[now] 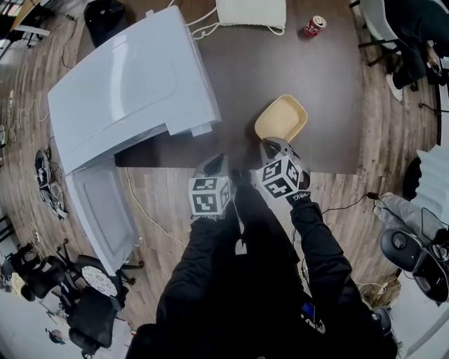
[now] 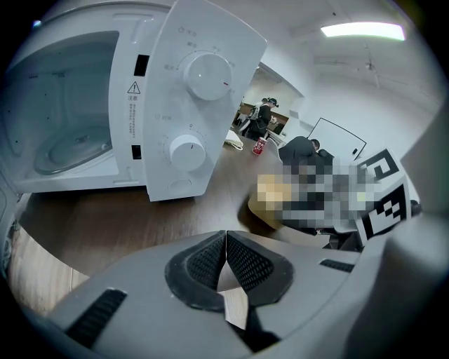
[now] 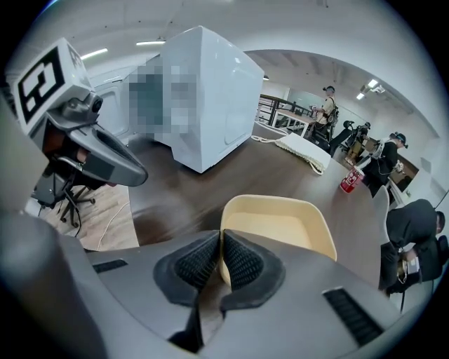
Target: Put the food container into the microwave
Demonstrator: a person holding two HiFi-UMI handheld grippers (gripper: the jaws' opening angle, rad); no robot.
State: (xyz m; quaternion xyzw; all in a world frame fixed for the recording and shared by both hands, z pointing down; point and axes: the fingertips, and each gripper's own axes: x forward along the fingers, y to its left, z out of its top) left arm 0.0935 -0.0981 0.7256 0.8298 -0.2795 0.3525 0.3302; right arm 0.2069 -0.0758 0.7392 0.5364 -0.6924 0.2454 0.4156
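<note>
A beige food container (image 1: 280,118) (image 3: 277,228) sits open and empty on the dark table (image 1: 309,77), right of the white microwave (image 1: 133,77) (image 2: 70,119). The microwave's door (image 1: 102,210) hangs open past the table's front edge, and its cavity with the glass turntable (image 2: 66,151) shows. My right gripper (image 1: 271,145) (image 3: 221,259) is shut on the container's near rim. My left gripper (image 1: 216,163) (image 2: 226,256) is shut on nothing, at the table's front edge between microwave and container.
A red can (image 1: 314,26) (image 3: 351,179) and a white cloth bag (image 1: 250,12) lie at the table's far side. Office chairs (image 1: 91,301) stand on the floor at lower left. People sit and stand in the background.
</note>
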